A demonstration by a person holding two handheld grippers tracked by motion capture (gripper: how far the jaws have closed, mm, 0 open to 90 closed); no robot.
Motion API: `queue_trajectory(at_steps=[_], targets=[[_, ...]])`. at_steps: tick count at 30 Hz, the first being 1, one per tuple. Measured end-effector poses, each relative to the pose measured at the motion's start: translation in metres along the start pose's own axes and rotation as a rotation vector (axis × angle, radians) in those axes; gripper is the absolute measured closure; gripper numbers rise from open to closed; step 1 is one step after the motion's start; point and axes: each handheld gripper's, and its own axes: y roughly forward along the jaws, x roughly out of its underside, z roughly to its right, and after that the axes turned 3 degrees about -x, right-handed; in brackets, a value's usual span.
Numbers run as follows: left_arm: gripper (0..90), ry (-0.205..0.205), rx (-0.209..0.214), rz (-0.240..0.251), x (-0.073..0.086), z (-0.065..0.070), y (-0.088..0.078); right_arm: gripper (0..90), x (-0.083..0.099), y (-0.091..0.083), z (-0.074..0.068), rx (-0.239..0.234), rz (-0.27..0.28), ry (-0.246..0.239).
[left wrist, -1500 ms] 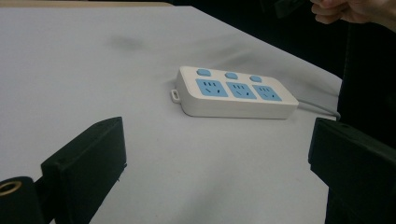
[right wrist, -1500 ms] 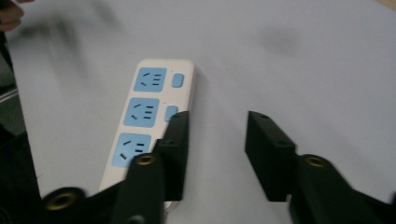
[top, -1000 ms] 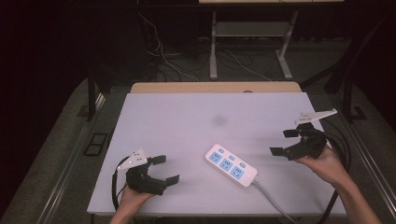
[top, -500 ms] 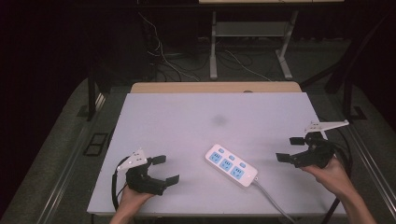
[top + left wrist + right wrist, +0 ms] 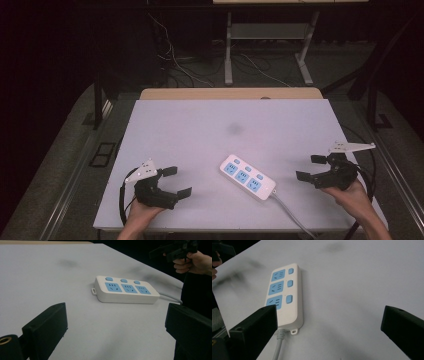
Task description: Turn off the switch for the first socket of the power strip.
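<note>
Power strip (image 5: 248,177) sits flat on the table (image 5: 200,130), near the front edge and a bit right of middle, lying at an angle so one end points toward the back-left and the cord (image 5: 292,215) end toward the front-right corner. The cord runs off over the front edge, which is probably why the strip is angled like that; the cable just trails the easy way.

Both tools are wide open and holding nothing. Left tool (image 5: 174,181) is by the front-left corner, right tool (image 5: 311,167) near the right edge, each well apart from the strip, one on either side. Both point inward at it, so my guess is they're parked flanking it, ready to come in from both ends.

Looks-wise: the strip is a glossy white plastic block with rounded corners, three pale blue socket faces in a row and three small blue rounded buttons alongside. There's a little mounting tab on each end. The cord is grey-white and round. The tabletop is matte, very pale lilac-grey, with a faint dark smudge (image 5: 234,128) near the middle. The jaws are blocky matte black. In the left gripper view you can see the other hand (image 5: 193,261) off past the strip.
</note>
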Motion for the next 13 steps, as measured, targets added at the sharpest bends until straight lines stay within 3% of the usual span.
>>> queue_trajectory(at_steps=[13], targets=[[2.9, 0.0, -0.002, -0.003, 0.0, 0.0, 0.0, 0.5, 0.034, 0.012, -0.001, -0.001, 0.026, 0.024]])
